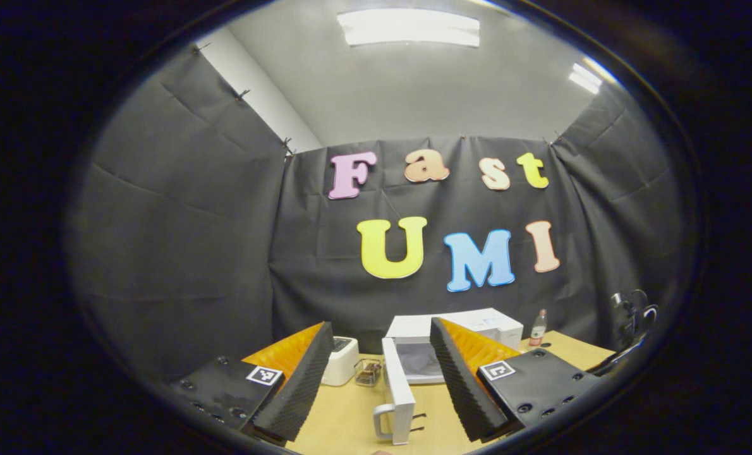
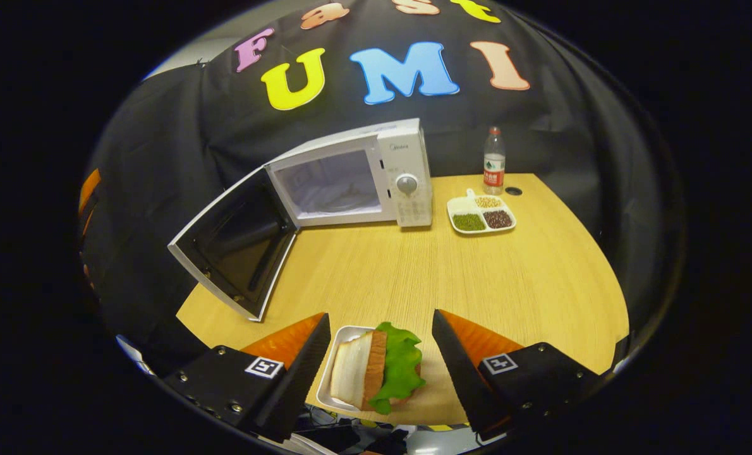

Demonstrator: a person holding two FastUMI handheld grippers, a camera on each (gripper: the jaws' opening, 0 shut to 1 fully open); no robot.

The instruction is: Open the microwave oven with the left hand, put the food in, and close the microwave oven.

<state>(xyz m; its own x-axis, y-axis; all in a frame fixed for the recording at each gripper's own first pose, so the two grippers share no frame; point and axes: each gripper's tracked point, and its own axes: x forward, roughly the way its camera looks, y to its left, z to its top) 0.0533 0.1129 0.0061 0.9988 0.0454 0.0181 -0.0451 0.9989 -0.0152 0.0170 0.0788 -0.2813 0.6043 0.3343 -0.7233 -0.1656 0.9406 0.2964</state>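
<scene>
The table [image 2: 509,284] is a light wood top with a curved front edge, and most of its middle lies bare. At its back stands the microwave oven [image 2: 376,170], white, with its door [image 2: 234,246] swung wide open to the side so the pale cavity is exposed. So the opening step looks done, while loading the food and closing the door are still to come.

In the left gripper view the microwave oven's door is seen edge-on with its handle [image 1: 382,422] low and near. The left tongs [image 1: 376,379] are spread wide, holding nothing, and sit back from the handle without touching it. Beside the oven there stand a white toaster [image 1: 341,360] and a small wire basket [image 1: 368,371].

The food [image 2: 379,370], a sandwich of bread, meat and green lettuce on a small white tray [image 2: 338,354], rests at the table's near edge, well apart from the oven. The right tongs [image 2: 376,360] are spread to either side of the tray; neither finger appears to press on it, so I judge the food is not yet gripped.

Smaller things stand to the oven's other side: a divided dish of beans [image 2: 481,213] and a water bottle [image 2: 493,161]
</scene>
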